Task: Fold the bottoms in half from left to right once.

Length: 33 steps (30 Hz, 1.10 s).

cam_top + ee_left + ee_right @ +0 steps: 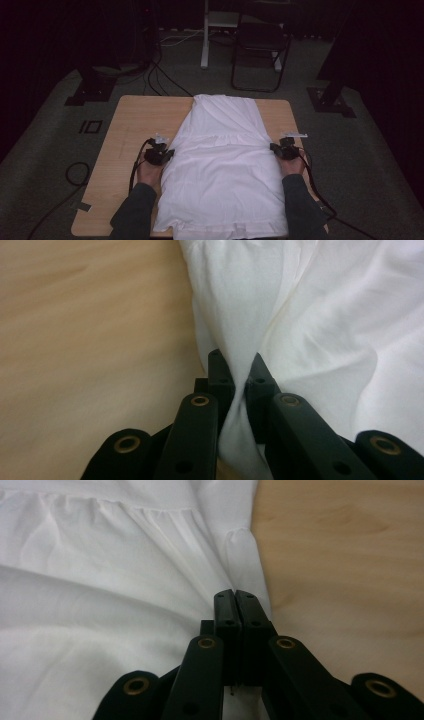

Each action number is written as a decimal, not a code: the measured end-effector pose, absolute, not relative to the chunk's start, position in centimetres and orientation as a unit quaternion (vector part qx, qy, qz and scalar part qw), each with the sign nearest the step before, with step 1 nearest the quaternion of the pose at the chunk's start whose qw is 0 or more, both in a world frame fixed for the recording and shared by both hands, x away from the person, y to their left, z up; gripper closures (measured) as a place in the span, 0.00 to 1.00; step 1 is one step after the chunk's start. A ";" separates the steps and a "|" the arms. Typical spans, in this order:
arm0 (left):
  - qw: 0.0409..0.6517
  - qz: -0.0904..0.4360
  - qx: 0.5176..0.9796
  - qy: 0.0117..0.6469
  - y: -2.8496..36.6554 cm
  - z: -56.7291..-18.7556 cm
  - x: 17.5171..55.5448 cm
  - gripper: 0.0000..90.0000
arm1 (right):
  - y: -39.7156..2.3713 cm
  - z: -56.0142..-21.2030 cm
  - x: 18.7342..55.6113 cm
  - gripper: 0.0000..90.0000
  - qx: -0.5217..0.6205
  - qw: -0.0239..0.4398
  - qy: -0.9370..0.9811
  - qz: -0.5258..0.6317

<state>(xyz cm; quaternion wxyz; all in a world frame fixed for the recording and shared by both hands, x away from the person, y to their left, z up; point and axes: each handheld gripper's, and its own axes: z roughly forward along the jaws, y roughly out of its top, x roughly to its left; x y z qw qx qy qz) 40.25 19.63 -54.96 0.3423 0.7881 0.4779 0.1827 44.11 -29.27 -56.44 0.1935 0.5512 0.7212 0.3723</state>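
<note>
At the table's (125, 130) near edge the white garment (220, 175) is cut off, each hand-held gripper (167, 154) (273, 147) pinching its side.

White cloth (222, 165) covers the table's middle from six to twelve o'clock; bare table (127, 130) strips at nine and three o'clock leave passage.

This looks like a dark lab room. A wooden table (127, 130) stands on grey carpet (45, 150). Cables (75, 172) and a folding chair (260, 52) sit around.
</note>
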 end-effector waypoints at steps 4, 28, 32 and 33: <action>0.346 0.179 0.784 0.484 21.2 -55.2 37.0 0.95 | -27.7 -56.4 41.0 0.99 0.514 0.200 0.752 0.361; 0.404 0.166 0.760 0.481 23.5 -53.1 31.0 0.60 | -27.4 -54.0 33.3 0.68 0.472 0.173 0.769 0.395; 0.411 0.172 0.751 0.488 23.2 -52.2 33.6 0.59 | -25.6 -52.8 36.7 0.66 0.447 0.171 0.777 0.409; 0.413 0.175 0.748 0.490 23.1 -52.0 34.1 0.59 | -25.1 -52.7 37.6 0.66 0.444 0.169 0.778 0.410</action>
